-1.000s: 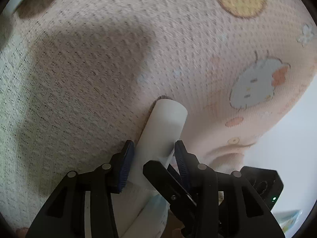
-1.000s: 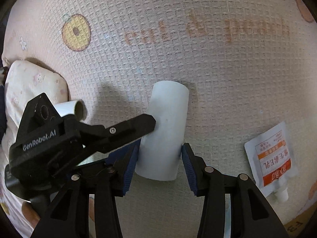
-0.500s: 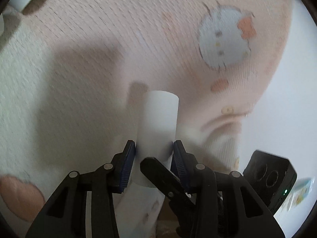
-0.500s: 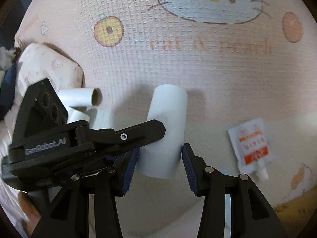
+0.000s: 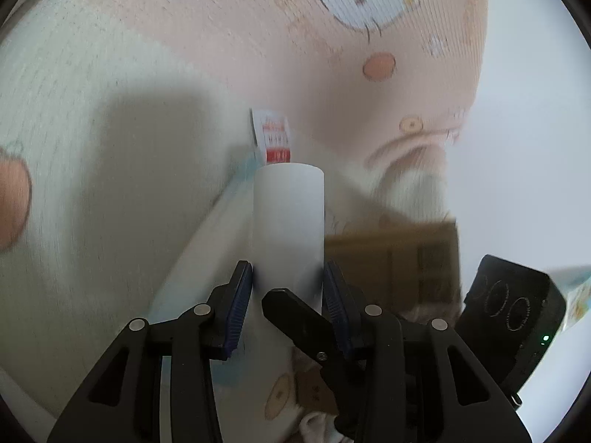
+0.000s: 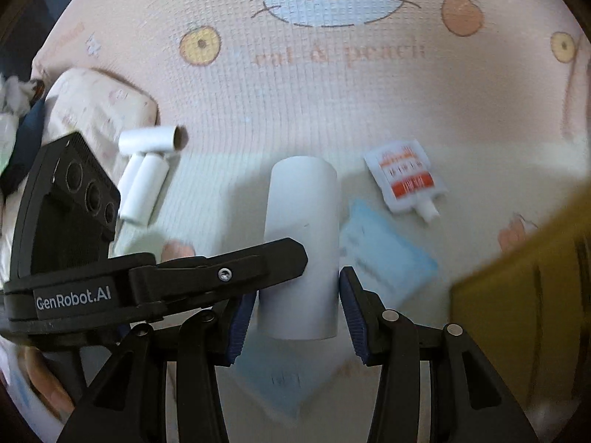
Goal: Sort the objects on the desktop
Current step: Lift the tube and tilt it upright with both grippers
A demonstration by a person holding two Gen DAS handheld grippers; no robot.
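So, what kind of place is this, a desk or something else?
Probably a bed or soft surface at home, not a bare desk: a waffle-weave blanket printed with a cartoon cat, a small matching pillow beside it, and a cardboard box at the edge.

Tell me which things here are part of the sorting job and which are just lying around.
Part of the job:
- white tube, held by both grippers (left, right)
- small tubes
- sachet
- blue card
- cardboard box, likely the bin

Lying about:
- cat blanket
- pillow
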